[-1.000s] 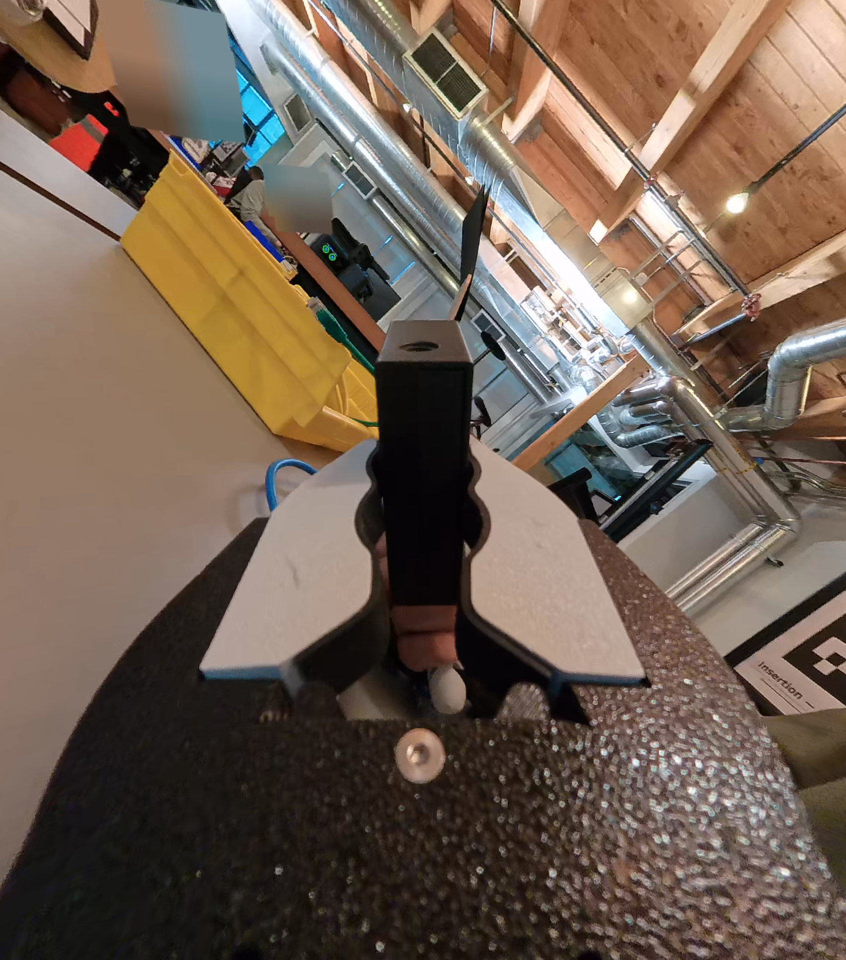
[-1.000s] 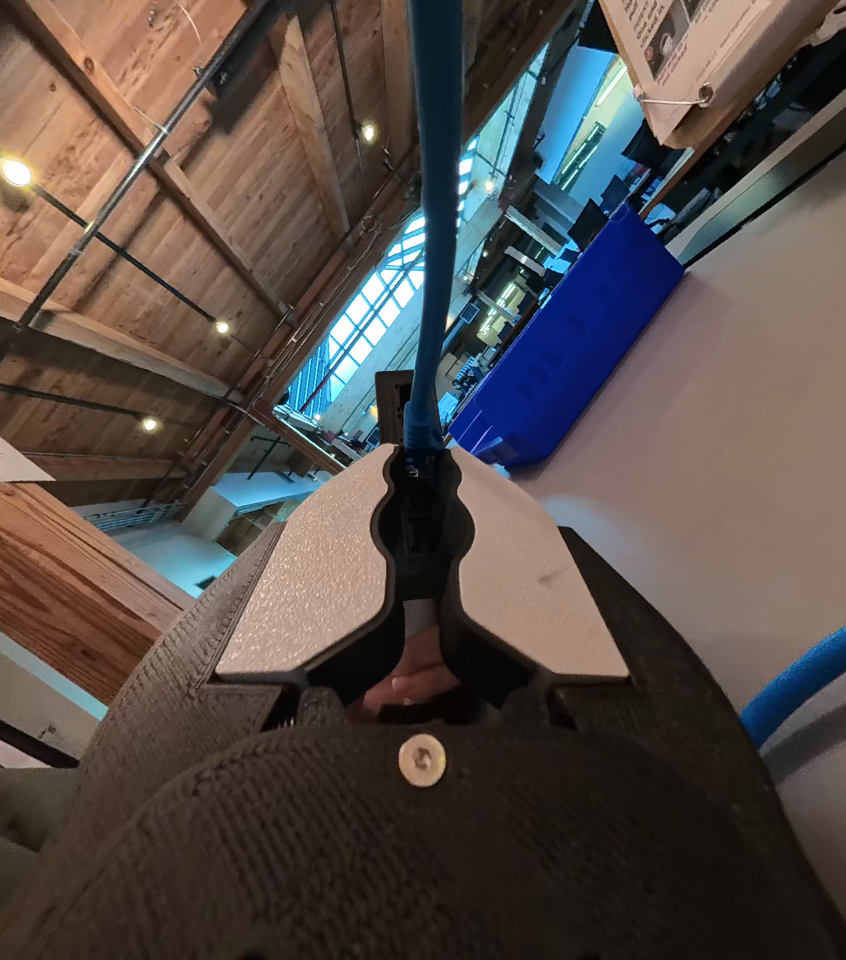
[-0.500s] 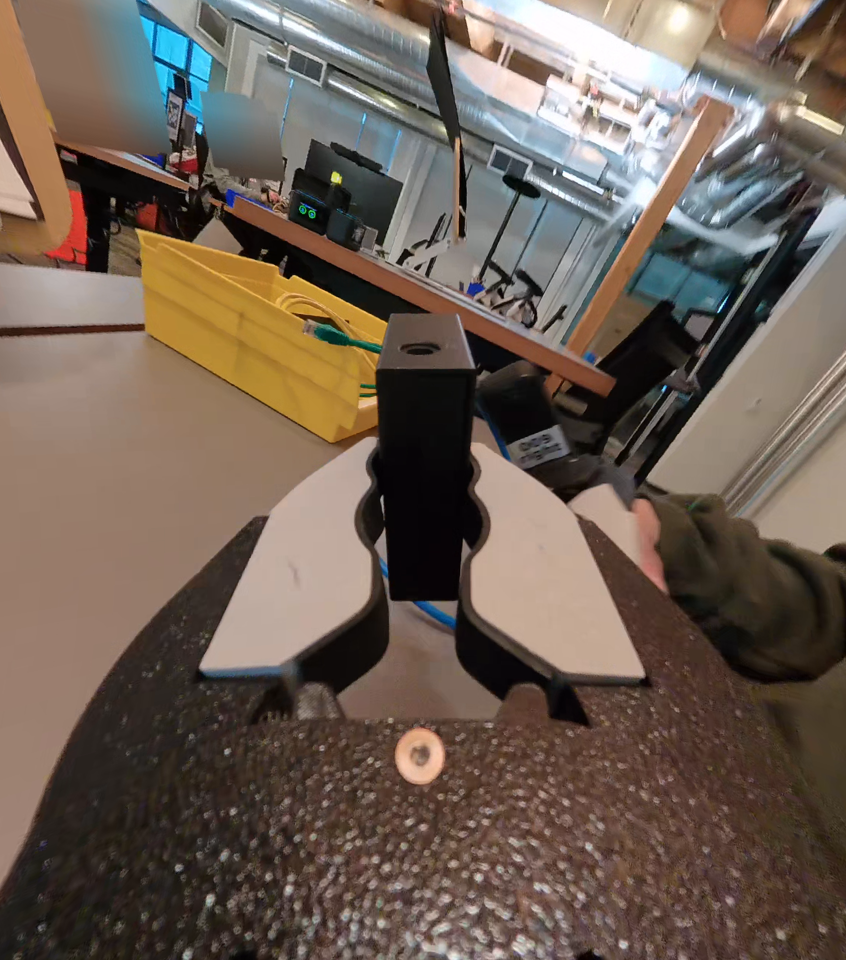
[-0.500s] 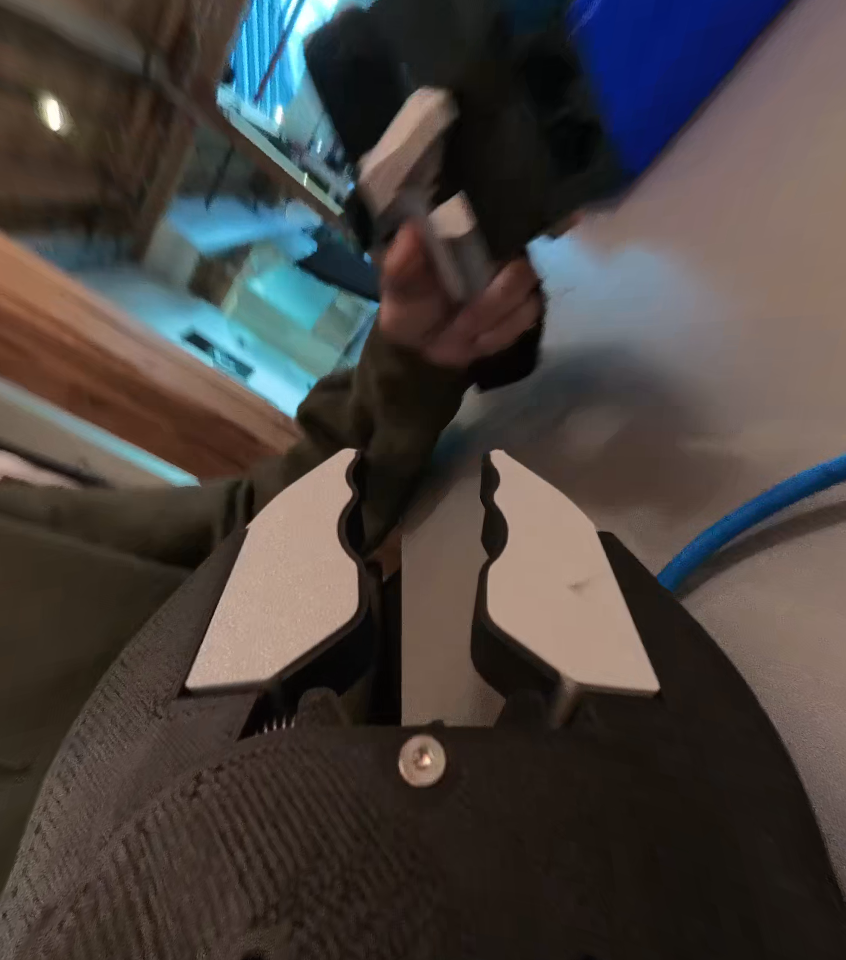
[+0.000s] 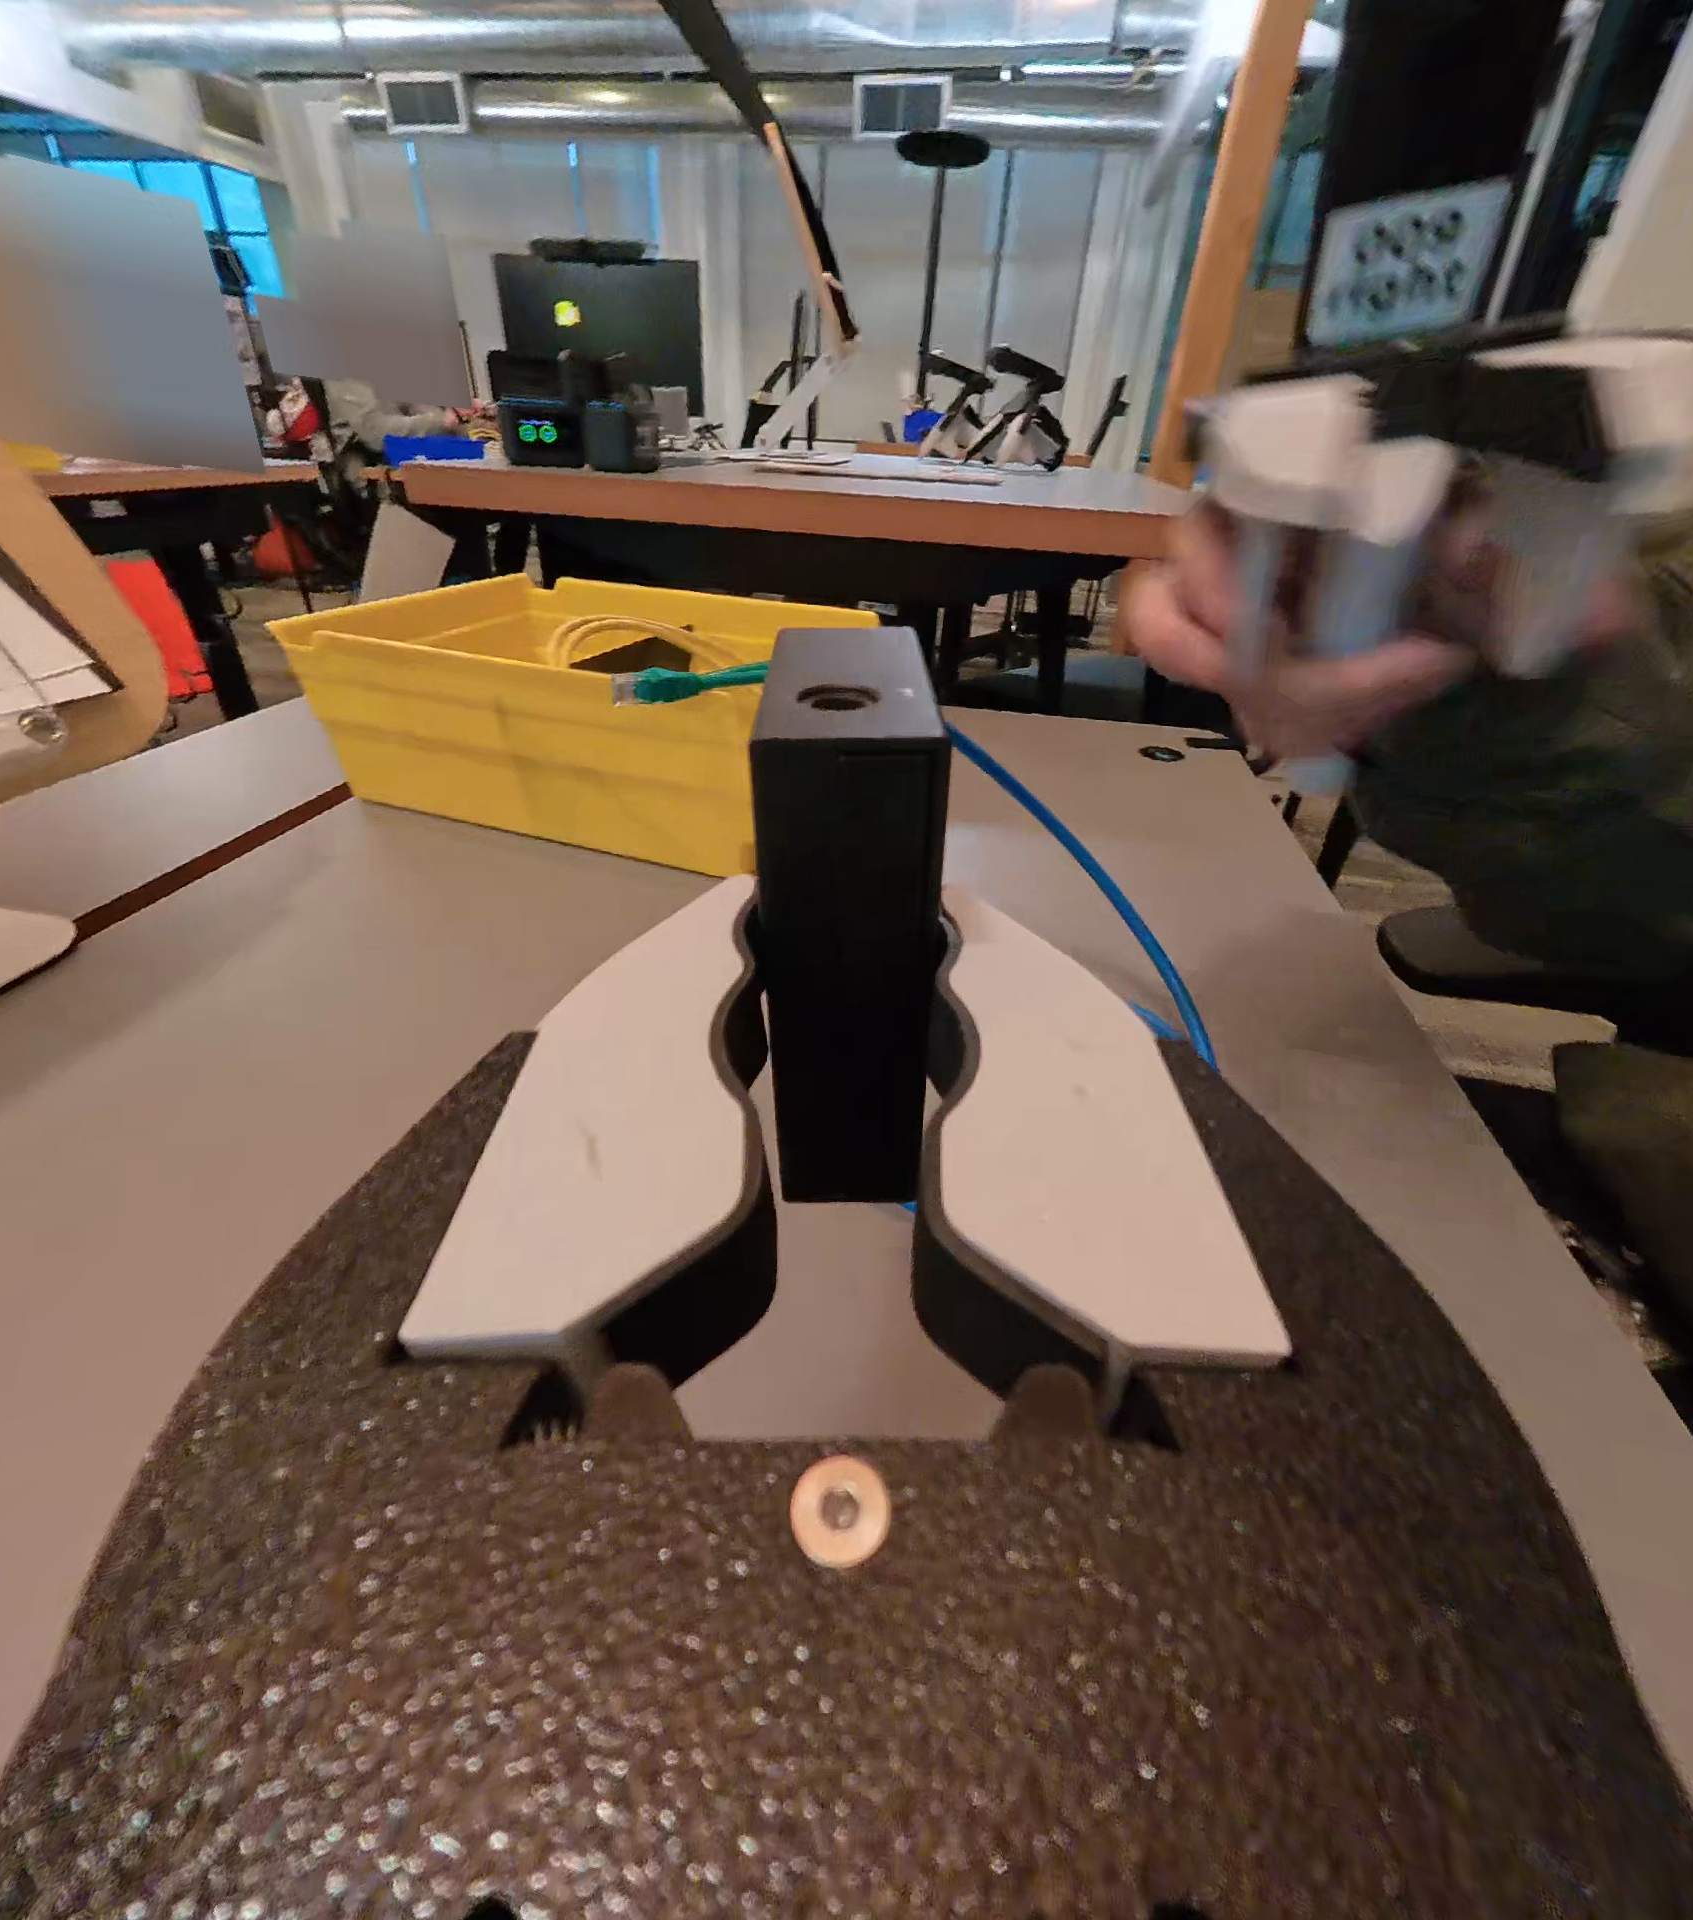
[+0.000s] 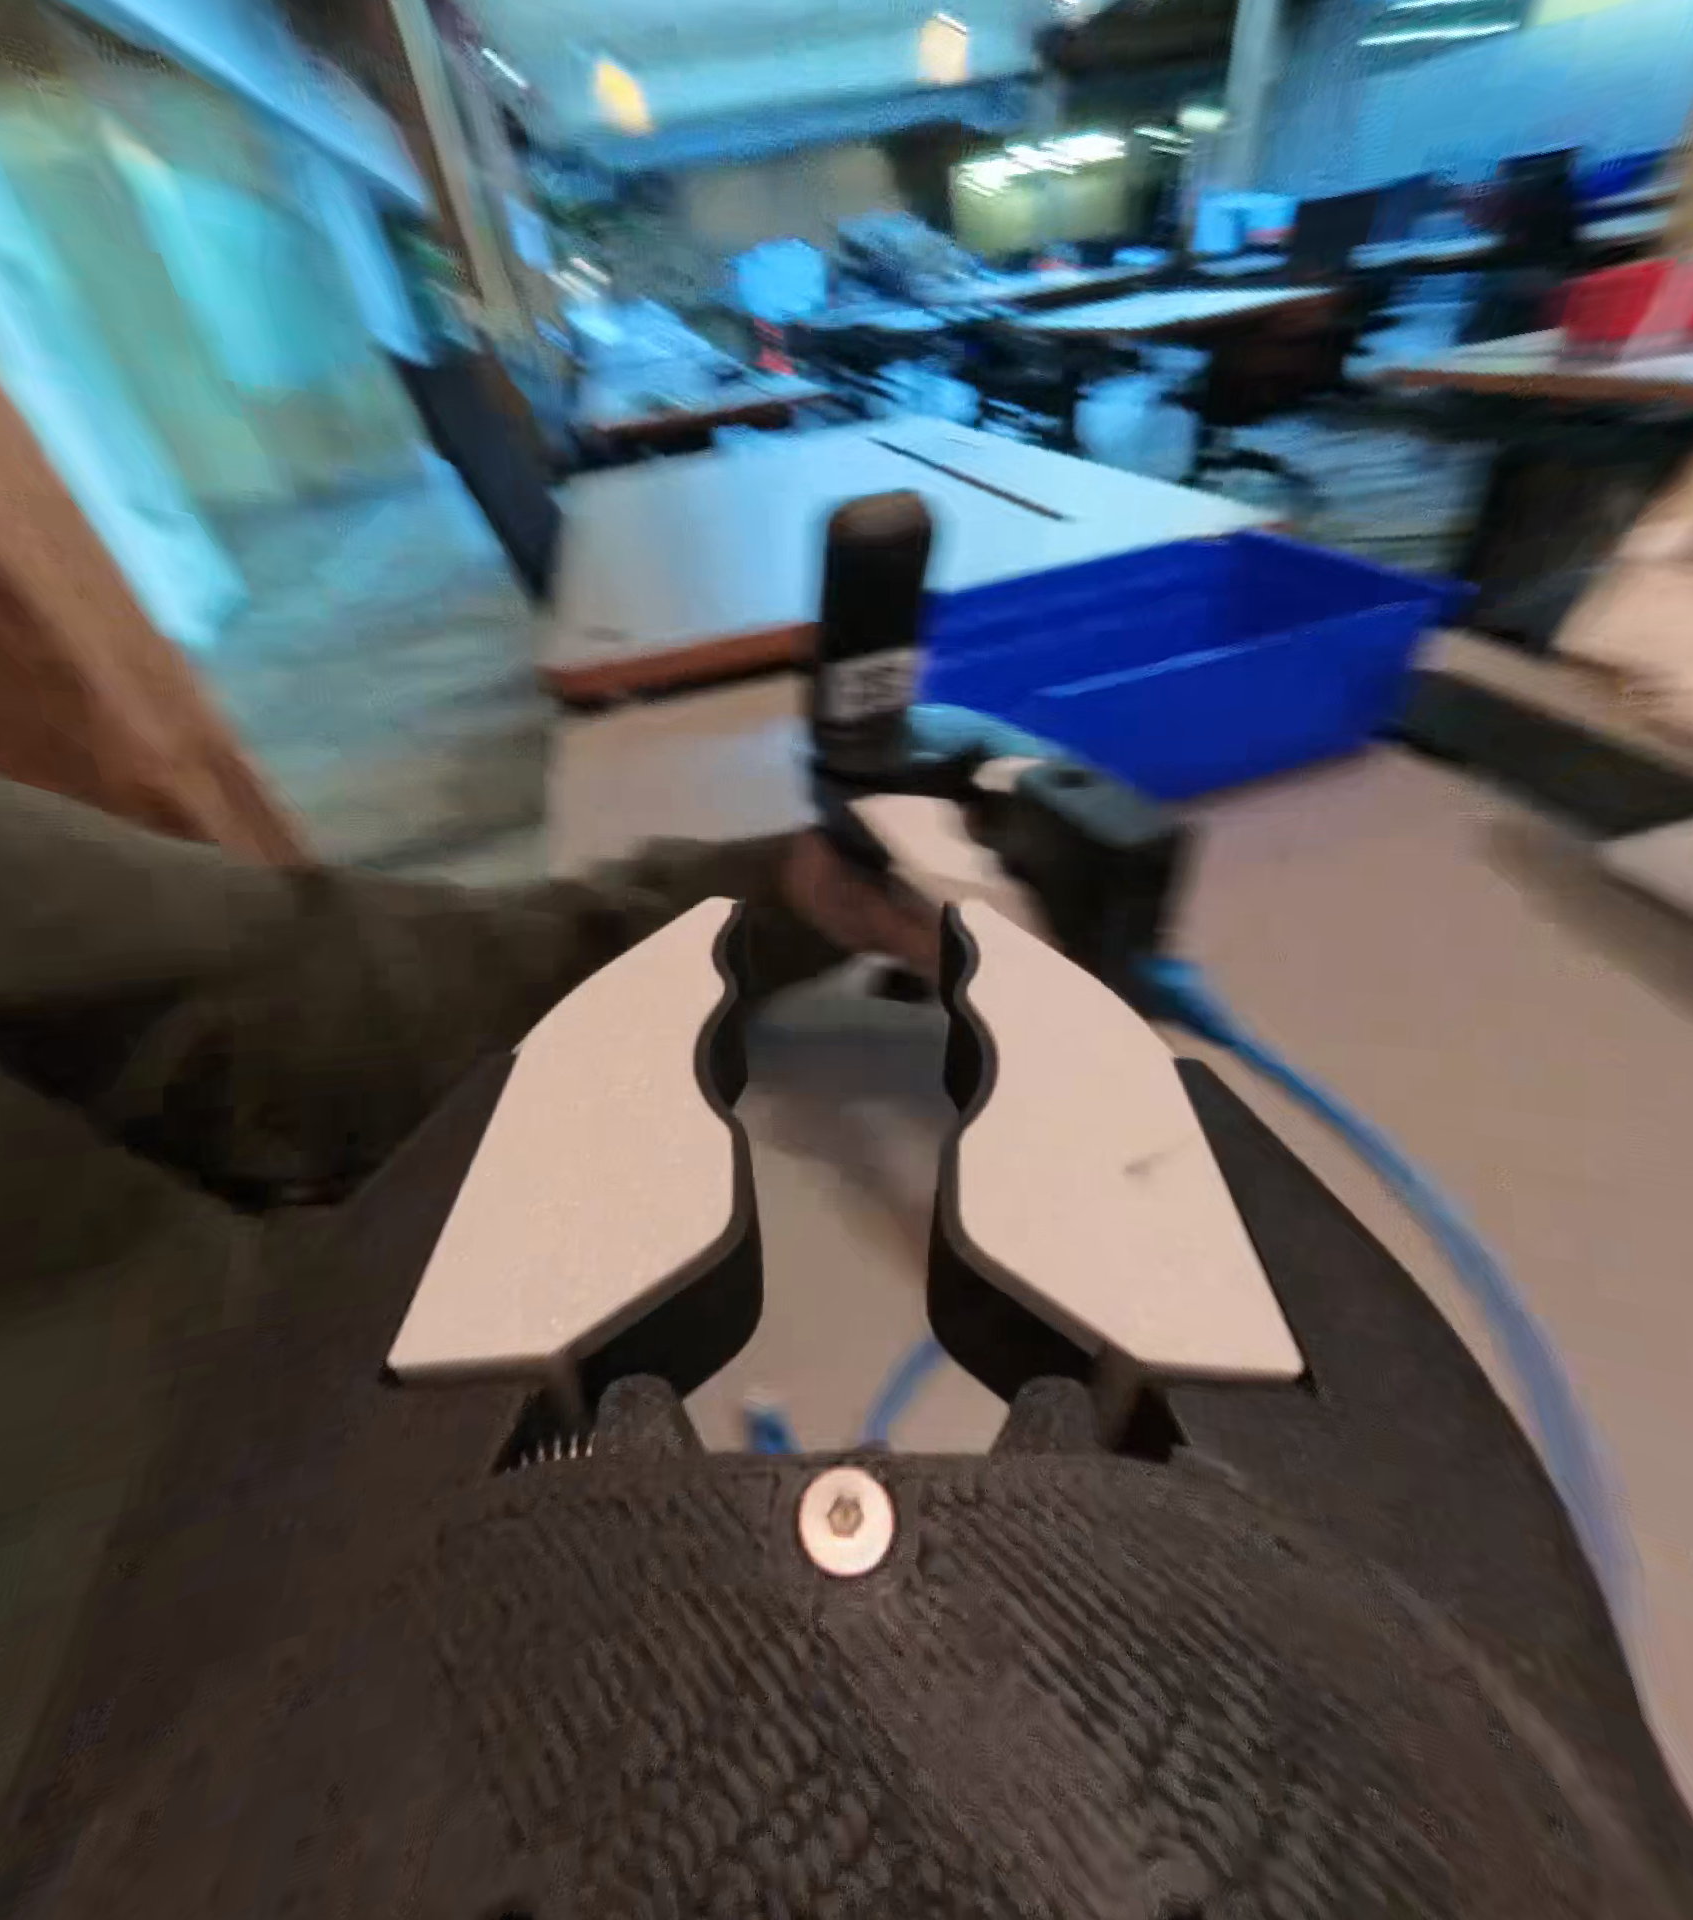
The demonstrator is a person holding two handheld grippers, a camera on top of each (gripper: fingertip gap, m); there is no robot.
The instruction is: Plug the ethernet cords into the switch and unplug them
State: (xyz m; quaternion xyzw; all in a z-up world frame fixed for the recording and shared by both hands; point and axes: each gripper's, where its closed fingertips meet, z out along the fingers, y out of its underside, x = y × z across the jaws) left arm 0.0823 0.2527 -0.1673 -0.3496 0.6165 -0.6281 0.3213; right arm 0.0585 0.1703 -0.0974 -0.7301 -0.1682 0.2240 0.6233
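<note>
The left gripper [image 5: 847, 925] is clamped on the switch [image 5: 847, 935], a black box that stands upright between its fingers [image 5: 613, 1122] at the centre of the left wrist view, one end with a round hole facing up. The box is held over the grey table [image 5: 302, 987]. A blue cord [image 5: 1091, 873] leaves from behind the switch at about 2 o'clock and curves down to 4 o'clock, where it passes behind the right finger; whether its plug sits in a port cannot be told.

At 11 o'clock from the switch a yellow bin [image 5: 509, 727] rests on the table, with a coil of pale cable [image 5: 613, 634] inside and a green cord [image 5: 686, 684] whose plug hangs over the near rim, just beside the top of the switch. At 2 o'clock the right gripper [image 5: 1341, 488] shows blurred, held in a hand [image 5: 1268, 675] in an olive sleeve.

In the right wrist view, which is blurred throughout, the right gripper [image 6: 842, 925] has its jaws apart with nothing between them; bare table shows in the gap. Straight ahead at 12 o'clock the left gripper [image 6: 977, 831] holds the switch [image 6: 1081, 842]. The blue cord [image 6: 1393, 1174] runs from it toward 4 o'clock across the table, and its free end [image 6: 769, 1423] lies under the gripper at 6 o'clock of the gap. A blue bin [image 6: 1237, 665] stands at 1 o'clock.
</note>
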